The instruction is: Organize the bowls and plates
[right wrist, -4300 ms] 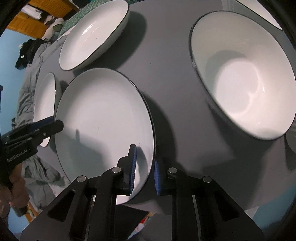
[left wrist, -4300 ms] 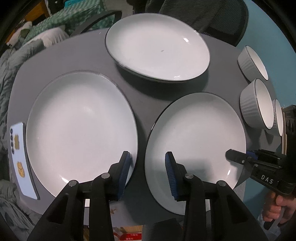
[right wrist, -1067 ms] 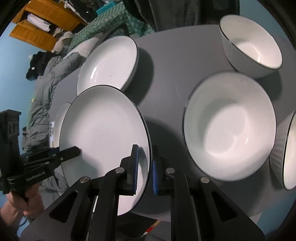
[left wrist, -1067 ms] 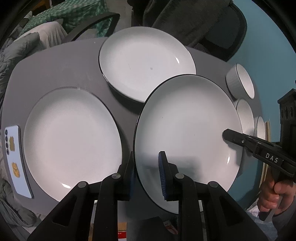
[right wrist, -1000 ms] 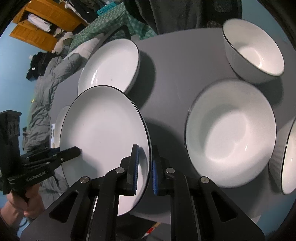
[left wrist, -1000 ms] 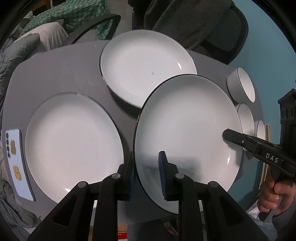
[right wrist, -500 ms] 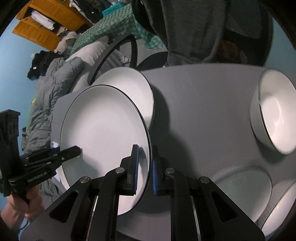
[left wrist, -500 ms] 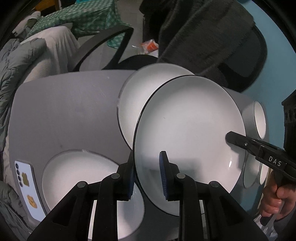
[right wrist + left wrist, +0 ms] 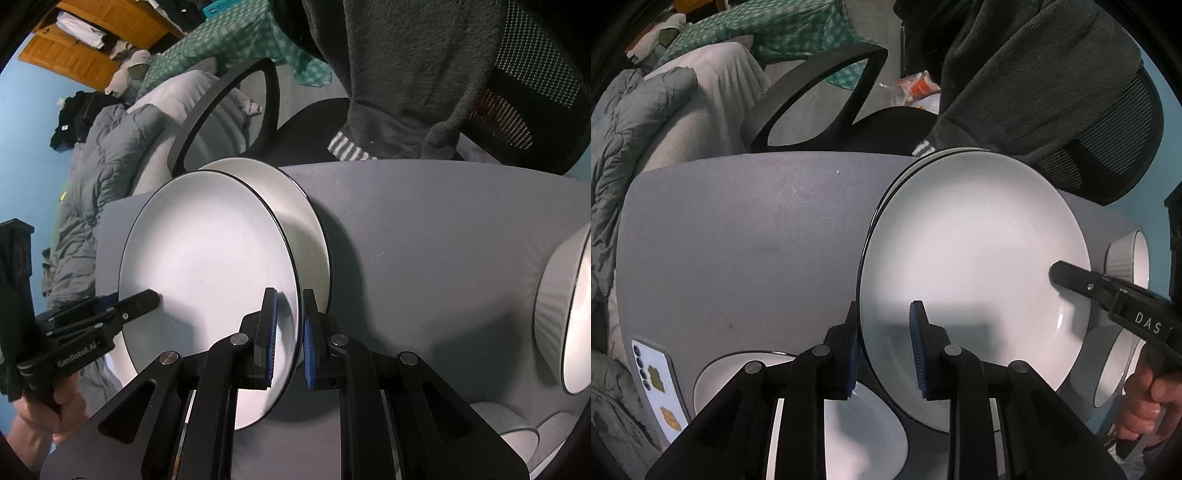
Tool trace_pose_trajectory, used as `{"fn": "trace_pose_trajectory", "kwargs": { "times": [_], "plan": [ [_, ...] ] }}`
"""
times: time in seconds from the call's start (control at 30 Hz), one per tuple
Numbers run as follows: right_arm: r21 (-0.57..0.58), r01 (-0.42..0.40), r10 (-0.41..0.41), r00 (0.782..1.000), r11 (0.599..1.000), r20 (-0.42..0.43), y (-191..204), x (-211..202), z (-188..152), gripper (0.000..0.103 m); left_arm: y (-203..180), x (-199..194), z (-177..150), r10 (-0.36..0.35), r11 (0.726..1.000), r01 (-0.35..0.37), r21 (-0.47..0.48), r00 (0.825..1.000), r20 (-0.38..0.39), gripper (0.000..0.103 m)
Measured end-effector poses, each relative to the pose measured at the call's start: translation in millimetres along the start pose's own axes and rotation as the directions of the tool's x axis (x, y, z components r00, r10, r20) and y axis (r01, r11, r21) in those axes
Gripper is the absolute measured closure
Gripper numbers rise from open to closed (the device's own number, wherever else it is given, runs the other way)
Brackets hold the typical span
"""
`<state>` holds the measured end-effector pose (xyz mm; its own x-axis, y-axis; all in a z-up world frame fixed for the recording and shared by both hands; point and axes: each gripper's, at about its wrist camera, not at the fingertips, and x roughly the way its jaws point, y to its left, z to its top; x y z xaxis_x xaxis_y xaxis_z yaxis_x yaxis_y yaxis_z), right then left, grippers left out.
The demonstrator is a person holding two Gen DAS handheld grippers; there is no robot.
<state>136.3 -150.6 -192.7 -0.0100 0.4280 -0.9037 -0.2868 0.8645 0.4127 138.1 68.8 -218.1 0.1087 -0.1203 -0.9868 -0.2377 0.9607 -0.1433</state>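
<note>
A white plate with a thin black rim (image 9: 971, 266) (image 9: 210, 266) is held between both grippers. My left gripper (image 9: 882, 314) is shut on its left edge, one pad above the rim and one below. On the opposite edge my right gripper (image 9: 290, 299) is shut too. Each gripper shows in the other's view: the right gripper (image 9: 1057, 274), the left gripper (image 9: 147, 300). A second, similar plate (image 9: 905, 173) (image 9: 303, 206) lies on the grey table (image 9: 738, 240) directly beneath, with only a crescent showing. Whether the two plates touch I cannot tell.
A third plate (image 9: 864, 424) lies near the front edge, a white phone (image 9: 657, 391) to its left. Ribbed white bowls (image 9: 1134, 258) (image 9: 565, 310) stand at the right. An office chair with a dark garment (image 9: 1034, 74) is behind the table's far edge.
Both grippers carried the plate away from the front, toward the far edge. It went from beside the far plate to over it, hiding nearly all of it, and sank a little.
</note>
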Motion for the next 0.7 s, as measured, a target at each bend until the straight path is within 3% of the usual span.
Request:
{"fn": "trace_pose_trajectory", "kwargs": {
  "times": [0.27,0.37,0.7],
  "plan": [
    [-0.010,0.067,-0.067,0.998,0.998,-0.015,3,4,9,0.090,-6,7,1,0.031,0.999,-0.030,0.042,0.999,-0.008,0.080],
    [0.019,0.046,-0.046,0.999,0.999,-0.021,-3,2,11,0.089,-6,5,1,0.032,0.999,-0.032,0.040,0.999,0.003,0.080],
    [0.037,0.067,-0.064,0.995,0.997,-0.082,3,1,19,0.077,-3,-3,-1,0.030,0.999,-0.030,0.029,0.999,0.015,0.078]
  ]
}}
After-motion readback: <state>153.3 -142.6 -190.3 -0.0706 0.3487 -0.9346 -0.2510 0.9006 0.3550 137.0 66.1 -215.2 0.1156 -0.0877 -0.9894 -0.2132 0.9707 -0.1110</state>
